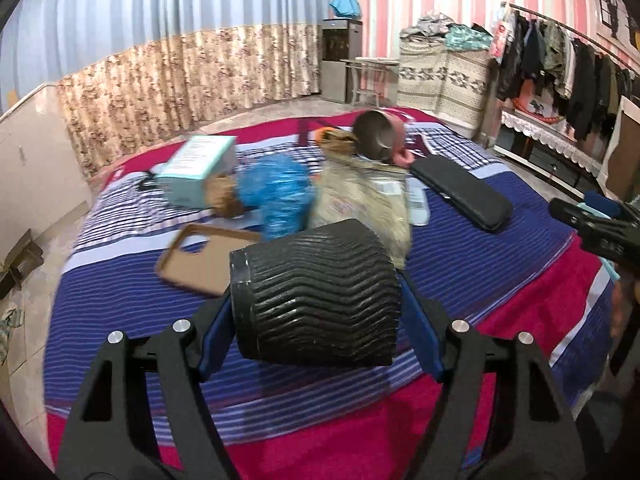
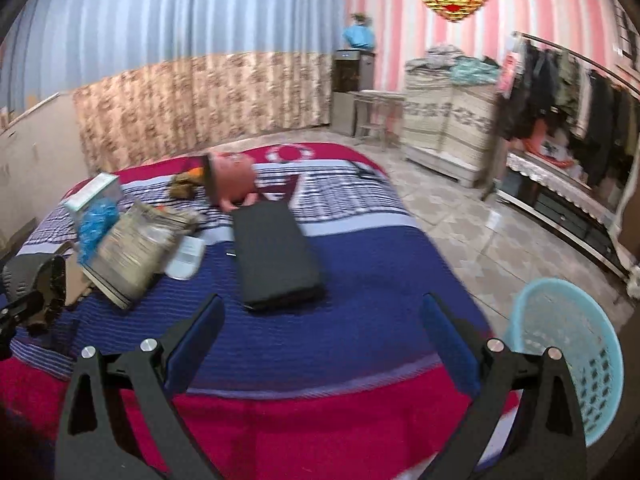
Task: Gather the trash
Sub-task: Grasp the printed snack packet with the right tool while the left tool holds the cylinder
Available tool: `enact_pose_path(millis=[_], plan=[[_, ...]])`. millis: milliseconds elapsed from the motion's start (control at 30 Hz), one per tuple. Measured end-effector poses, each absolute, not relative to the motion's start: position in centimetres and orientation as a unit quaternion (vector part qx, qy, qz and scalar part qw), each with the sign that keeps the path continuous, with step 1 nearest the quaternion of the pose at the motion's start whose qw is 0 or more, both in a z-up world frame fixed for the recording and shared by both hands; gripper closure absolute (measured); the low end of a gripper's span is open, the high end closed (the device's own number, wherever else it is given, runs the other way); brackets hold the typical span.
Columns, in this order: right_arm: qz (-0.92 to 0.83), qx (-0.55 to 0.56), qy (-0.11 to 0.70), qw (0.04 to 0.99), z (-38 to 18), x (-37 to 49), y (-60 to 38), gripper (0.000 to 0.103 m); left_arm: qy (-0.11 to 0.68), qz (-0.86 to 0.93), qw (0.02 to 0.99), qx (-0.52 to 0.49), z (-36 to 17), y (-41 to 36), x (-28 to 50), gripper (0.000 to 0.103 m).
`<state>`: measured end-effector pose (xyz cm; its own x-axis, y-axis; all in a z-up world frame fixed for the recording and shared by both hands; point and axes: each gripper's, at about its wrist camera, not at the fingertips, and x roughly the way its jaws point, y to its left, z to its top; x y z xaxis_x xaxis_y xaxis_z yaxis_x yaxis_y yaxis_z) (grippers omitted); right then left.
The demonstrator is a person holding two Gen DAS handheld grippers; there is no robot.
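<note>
My left gripper [image 1: 320, 300] is shut on a black ribbed cup [image 1: 320, 288], which lies sideways between the blue pads above the striped bed [image 1: 500, 288]. The same cup [image 2: 36, 280] shows at the far left of the right wrist view. My right gripper [image 2: 324, 304] is open over the bed's near edge with nothing between its fingers. Its black tip [image 1: 592, 220] shows at the right of the left wrist view. A turquoise mesh basket [image 2: 568, 344] stands on the floor to the right of it. On the bed lie a crumpled blue bag [image 1: 276, 196] and a crumpled beige packet [image 1: 360, 196].
Also on the bed are a teal box [image 1: 200, 168], a brown phone case [image 1: 200, 256], a long black case [image 2: 276, 256], a white remote [image 2: 186, 258] and a tipped pink cup [image 2: 230, 180]. A clothes rack [image 2: 580, 92] and tiled floor [image 2: 460, 208] are to the right.
</note>
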<state>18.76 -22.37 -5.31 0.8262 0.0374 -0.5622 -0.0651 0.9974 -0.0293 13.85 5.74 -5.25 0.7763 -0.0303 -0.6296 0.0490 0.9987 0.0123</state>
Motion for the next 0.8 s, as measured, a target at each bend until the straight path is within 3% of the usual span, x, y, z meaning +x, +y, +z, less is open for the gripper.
enact_pose_path(millis=[467, 700, 733, 767, 800], plan=[[0.107, 0.005, 0.368, 0.924, -9.2, 25.2, -10.6, 0.009, 0.298, 0.109, 0.948, -0.036, -5.4, 16.9, 16.2, 0.031], [0.133, 0.007, 0.408, 0.903, -11.8, 26.6, -7.4, 0.05, 0.308, 0.107, 0.944, -0.044, -6.5, 17.3, 16.8, 0.031], [0.138, 0.009, 0.404, 0.904, -11.8, 26.5, -7.4, 0.068, 0.308, 0.106, 0.945, -0.043, -6.5, 17.1, 16.7, 0.031], [0.148, 0.011, 0.402, 0.903, -11.7, 26.4, -7.4, 0.08, 0.305, 0.105, 0.946, -0.039, -6.4, 16.7, 16.7, 0.031], [0.154, 0.012, 0.4, 0.903, -11.5, 26.3, -7.5, 0.086, 0.302, 0.103, 0.947, -0.035, -6.3, 16.4, 16.7, 0.031]])
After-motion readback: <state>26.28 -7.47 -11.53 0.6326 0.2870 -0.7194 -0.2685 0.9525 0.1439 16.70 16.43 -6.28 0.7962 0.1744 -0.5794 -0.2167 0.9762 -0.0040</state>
